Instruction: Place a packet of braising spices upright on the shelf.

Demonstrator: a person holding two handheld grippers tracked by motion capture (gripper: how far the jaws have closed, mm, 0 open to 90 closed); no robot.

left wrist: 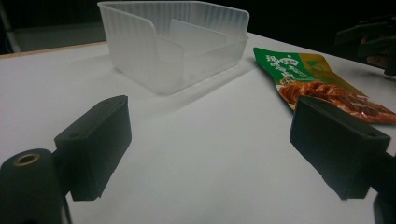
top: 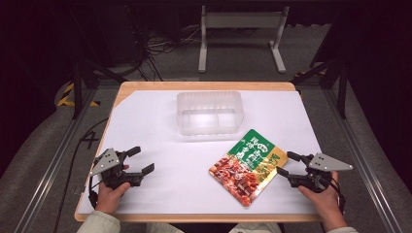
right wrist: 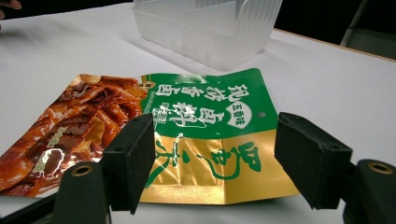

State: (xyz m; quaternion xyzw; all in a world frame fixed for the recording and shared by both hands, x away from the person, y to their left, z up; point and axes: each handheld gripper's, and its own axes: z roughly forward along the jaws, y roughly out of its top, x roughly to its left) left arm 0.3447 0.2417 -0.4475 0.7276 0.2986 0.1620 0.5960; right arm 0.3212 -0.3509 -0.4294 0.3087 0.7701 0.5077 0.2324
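Note:
A flat food pouch [top: 248,165], green and gold at one end with a picture of braised meat at the other, lies on the white table right of centre. My right gripper [top: 286,164] is open just beside the pouch's gold end; in the right gripper view that end of the pouch [right wrist: 205,154] lies between the two jaws. My left gripper [top: 141,160] is open at the table's left, empty, well apart from the pouch [left wrist: 322,84]. A clear plastic bin [top: 210,112] with a divider stands empty at the back centre.
The white sheet [top: 160,121] covers a wooden tabletop whose edge [top: 194,217] runs along the front. The clear bin [left wrist: 177,42] is ahead of the left gripper and the bin [right wrist: 210,28] is beyond the pouch for the right. A metal stand [top: 240,36] is on the floor behind.

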